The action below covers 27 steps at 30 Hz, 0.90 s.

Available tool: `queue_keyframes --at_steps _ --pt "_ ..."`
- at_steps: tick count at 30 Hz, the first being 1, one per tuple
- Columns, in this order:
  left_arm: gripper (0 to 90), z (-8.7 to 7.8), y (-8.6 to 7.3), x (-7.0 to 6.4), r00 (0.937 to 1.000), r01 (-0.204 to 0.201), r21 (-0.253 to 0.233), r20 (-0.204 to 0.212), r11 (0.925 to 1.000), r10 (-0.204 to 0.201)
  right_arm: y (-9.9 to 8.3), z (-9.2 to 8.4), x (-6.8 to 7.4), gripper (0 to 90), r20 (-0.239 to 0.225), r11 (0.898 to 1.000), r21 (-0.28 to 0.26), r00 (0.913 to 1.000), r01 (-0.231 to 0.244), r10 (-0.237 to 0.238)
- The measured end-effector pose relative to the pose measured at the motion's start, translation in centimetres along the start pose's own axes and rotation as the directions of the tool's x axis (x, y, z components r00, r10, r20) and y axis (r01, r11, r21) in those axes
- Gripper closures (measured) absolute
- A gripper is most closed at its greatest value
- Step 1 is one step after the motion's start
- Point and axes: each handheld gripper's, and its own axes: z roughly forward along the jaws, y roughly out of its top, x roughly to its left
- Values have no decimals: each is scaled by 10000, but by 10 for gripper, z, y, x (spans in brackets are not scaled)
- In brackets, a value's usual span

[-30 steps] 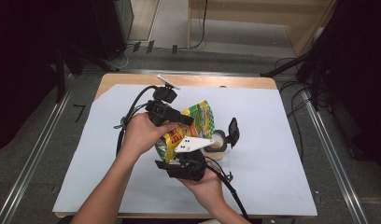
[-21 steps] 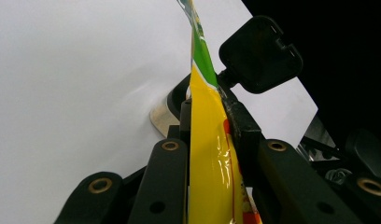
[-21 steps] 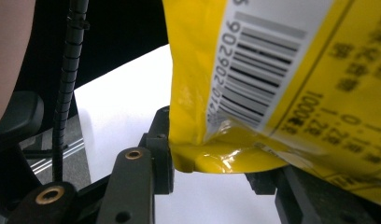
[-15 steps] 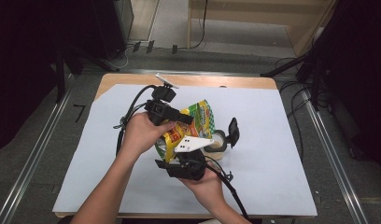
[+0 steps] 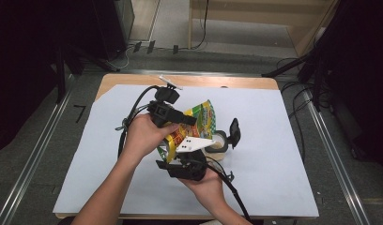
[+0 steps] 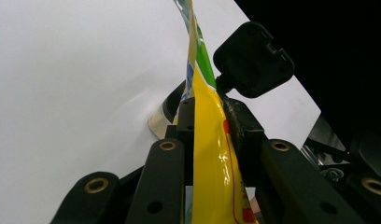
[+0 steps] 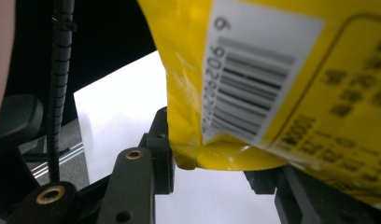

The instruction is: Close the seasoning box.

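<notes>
Two grippers share one yellow snack pouch (image 5: pixel 192 124), held tilted over a small open container (image 5: pixel 218 143) on the white table cover (image 5: pixel 274 140), and against the pictures from a second ago almost nothing has shifted: both hands and the pouch sit where they were. On the left of the container, the left gripper (image 5: pixel 173 115) pinches the pouch's upper part; in the left gripper view its jaws stand narrow with the yellow film (image 6: pixel 209 135) flat between them and the pads on the film. That looks like a firm grip, though the frames do not rule out a slight easing. Nearer the person, just beside the container, the right gripper (image 5: pixel 185 164) clamps the pouch's lower end; in the right gripper view the bottom fold (image 7: pixel 226 161) with its barcode label (image 7: pixel 254 74) sits between the jaws, which are partly closed on it. Right of the pouch, the container's black lid (image 5: pixel 234 132) stands flipped up. Judging by this, the pouring step is under way but paused, with nothing seen falling out.
</notes>
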Motion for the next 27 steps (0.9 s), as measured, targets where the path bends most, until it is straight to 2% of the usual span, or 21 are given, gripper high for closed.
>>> queue_keyframes --at_steps 6,13,19,27 --pt "775 0 0 -1 10000 -75 29 23 10000 75 -1 0 0 622 26 10000 14 10000 -37 37" --pt "774 1 0 2 9985 302 134 460 9995 -308 -3 3 0 627 174 9999 62 9998 102 -103" --pt "763 1 0 3 9946 608 261 831 9978 -628 -4 4 0 633 189 9998 162 9997 135 -138" --pt "760 2 1 2 9945 614 267 830 9978 -634 -3 3 0 633 146 9999 128 9999 54 -55"
